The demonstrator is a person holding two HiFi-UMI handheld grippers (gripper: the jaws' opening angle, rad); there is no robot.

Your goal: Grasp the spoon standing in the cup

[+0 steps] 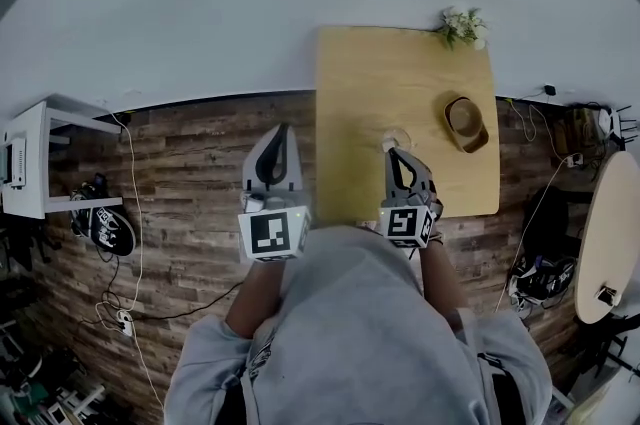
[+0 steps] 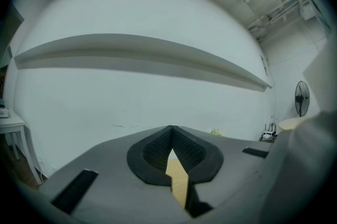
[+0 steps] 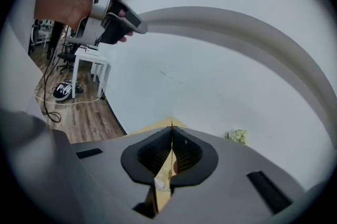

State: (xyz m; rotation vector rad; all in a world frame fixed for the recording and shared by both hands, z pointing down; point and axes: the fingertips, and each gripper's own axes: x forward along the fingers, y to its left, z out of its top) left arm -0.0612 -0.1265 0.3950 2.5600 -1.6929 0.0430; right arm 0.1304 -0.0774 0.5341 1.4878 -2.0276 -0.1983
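Your right gripper jaws clamp the thin spoon in the pale cup on the light wooden surface; left gripper jaws closed, empty.

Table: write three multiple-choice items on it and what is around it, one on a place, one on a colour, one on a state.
1. Where is the small plant?
A. At the table's far right corner
B. On the floor
C. At the table's near left corner

2. What colour is the table top?
A. White
B. Light wood
C. Black

3. How do the right tool's jaws stand?
A. Wide apart
B. Shut
C. Out of view

Key: 1 A, the head view shows it at that corner; 2 B, the top is pale wood; 3 B, the right gripper view shows the tips together.
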